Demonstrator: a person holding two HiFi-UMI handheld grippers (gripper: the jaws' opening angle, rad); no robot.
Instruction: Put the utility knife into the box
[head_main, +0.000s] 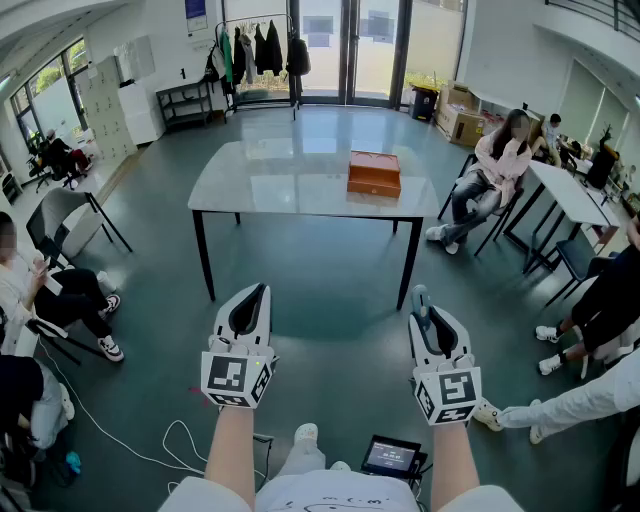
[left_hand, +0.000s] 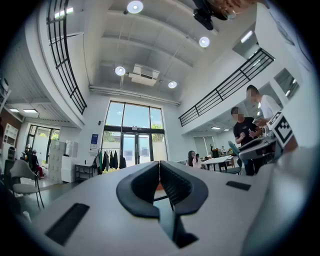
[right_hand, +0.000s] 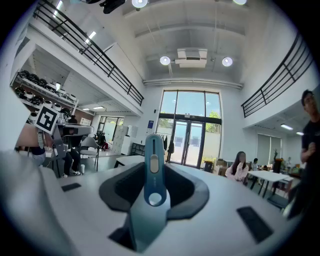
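A blue utility knife (right_hand: 152, 175) stands clamped between the jaws of my right gripper (right_hand: 153, 145), its tip pointing away from me; in the head view the utility knife (head_main: 420, 304) pokes out ahead of the right gripper (head_main: 427, 320). My left gripper (head_main: 251, 300) is shut with nothing in it, the left gripper's (left_hand: 159, 167) black pads pressed together. The box (head_main: 374, 172), orange-brown with its lid down, lies on the far table (head_main: 250, 185), well beyond both grippers. Both grippers hang over the floor in front of that table.
People sit on chairs at the left (head_main: 40, 290) and at the right (head_main: 490, 180). A second table (head_main: 570, 195) stands at the right. A small screen device (head_main: 391, 457) and a white cable (head_main: 150, 440) lie on the floor near my feet.
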